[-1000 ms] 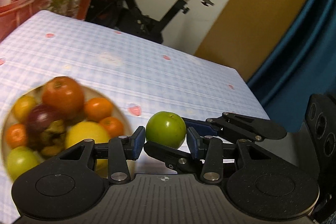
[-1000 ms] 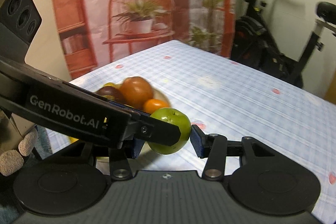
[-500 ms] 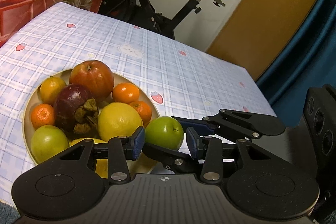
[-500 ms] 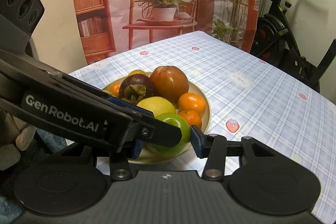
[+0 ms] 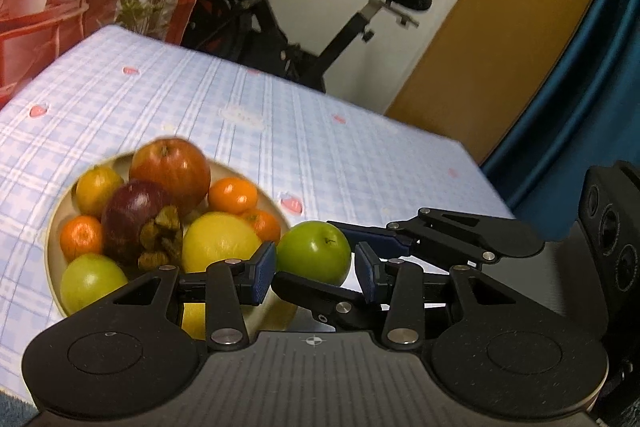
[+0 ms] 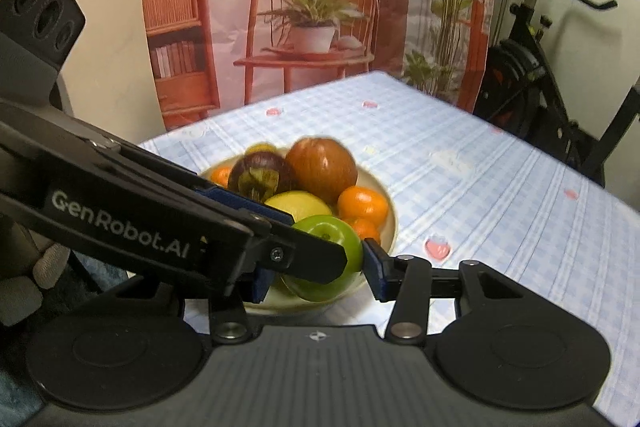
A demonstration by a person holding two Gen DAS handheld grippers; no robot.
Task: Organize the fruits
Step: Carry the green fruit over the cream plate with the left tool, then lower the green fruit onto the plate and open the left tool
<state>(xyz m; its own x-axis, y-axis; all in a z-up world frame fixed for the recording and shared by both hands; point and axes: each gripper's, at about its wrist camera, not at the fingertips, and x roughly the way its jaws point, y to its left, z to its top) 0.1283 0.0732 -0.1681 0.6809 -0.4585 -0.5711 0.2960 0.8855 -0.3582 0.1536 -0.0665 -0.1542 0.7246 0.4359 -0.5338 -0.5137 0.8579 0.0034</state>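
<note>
I see a bright green apple [image 5: 314,253] between blue pads [image 5: 264,269] on black grippers. At ten o'clock from it, my cream bowl [image 5: 54,223] holds a red apple [image 5: 170,169], a dark purple mangosteen [image 5: 132,215], a yellow lemon [image 5: 218,241] and orange mandarins [image 5: 233,195]. The tablecloth [image 5: 340,155] is pale blue check with pink strawberries.

Green apple [image 5: 314,255] sits btwn the blue pads of the left gripper [image 5: 316,269], pads against its sides. Right gripper [image 5: 352,267] comes in from 3 o'clock, fingers crossing at the same apple. Bowl [image 5: 54,227] at 9 o'clock of the apple holds a red apple [image 5: 170,171], dark purple fruit [image 5: 132,213], lemon [image 5: 220,241], small oranges, pale green fruit [image 5: 90,283]. Checked cloth [image 5: 360,163] under all.
</note>
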